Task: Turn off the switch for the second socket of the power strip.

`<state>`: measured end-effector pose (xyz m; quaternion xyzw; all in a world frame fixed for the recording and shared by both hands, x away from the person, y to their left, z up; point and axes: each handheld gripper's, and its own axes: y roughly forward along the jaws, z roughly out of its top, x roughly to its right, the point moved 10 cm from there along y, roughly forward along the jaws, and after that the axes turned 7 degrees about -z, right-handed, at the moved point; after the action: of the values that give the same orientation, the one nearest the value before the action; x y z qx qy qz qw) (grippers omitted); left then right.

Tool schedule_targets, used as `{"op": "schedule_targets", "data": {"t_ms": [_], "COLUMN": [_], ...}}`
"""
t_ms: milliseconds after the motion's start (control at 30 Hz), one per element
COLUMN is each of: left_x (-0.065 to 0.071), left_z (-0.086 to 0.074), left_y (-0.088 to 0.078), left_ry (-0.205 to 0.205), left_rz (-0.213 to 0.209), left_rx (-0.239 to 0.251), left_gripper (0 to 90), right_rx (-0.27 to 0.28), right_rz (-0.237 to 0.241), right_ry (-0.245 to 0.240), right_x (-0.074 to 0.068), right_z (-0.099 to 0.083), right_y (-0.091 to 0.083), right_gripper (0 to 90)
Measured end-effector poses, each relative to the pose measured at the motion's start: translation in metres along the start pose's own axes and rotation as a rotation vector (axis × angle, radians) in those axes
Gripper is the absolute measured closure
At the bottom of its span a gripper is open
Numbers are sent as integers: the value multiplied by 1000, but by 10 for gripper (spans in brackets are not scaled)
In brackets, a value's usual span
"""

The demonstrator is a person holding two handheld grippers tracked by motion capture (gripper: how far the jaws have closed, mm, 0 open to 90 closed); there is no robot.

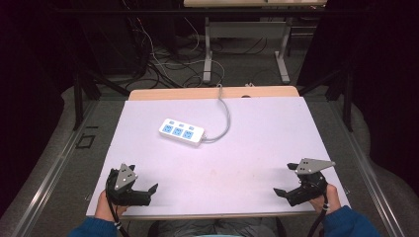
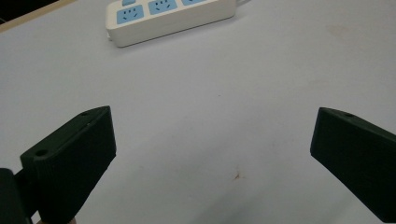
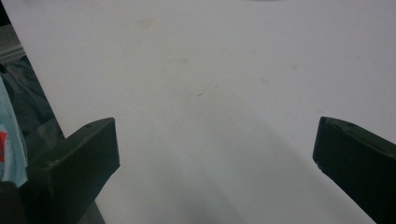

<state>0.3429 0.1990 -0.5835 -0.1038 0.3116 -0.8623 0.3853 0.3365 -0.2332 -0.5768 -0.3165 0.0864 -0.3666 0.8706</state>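
High view: white power strip [image 1: 182, 132] lying flat a bit past the middle of the white table [image 1: 257, 148], cable [image 1: 225, 116] trailing off toward 12 o'clock. Left gripper [image 1: 148, 190] parked at 7 o'clock, right gripper [image 1: 284, 180] at 5 o'clock, both well apart from the strip, jaws spread, nothing between them.

Left gripper view: jaws wide apart, strip [image 2: 168, 16] up at 11 o'clock.

Right gripper view: jaws wide apart over bare table [image 3: 210, 93].
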Motion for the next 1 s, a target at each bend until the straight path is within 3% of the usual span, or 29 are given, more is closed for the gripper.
{"op": "schedule_targets", "data": {"t_ms": [200,267,400,700,833,1000], "left_x": [2,2,2,2,1,5], "left_z": [0,0,-1,-1,3,6], "left_y": [1,1,5,9,13,20], "left_ry": [-1,4,23,24,20,52], "left_rz": [-6,-6,-12,-9,-7,-13], "left_rx": [-6,-6,-40,-77,-77,-104], "left_gripper": [2,2,2,1,1,1], "right_rx": [14,2,15,-22,-1,-2], "right_rz": [-9,-3,-6,-3,-7,-8], "right_ry": [-16,-2,-11,-3,-16,-16], "right_x": [2,1,1,0,2,1], "right_z": [1,-1,0,-3,-2,-1], "right_y": [0,-1,-1,0,1,0], "right_gripper": [1,1,1,5,5,5]}}
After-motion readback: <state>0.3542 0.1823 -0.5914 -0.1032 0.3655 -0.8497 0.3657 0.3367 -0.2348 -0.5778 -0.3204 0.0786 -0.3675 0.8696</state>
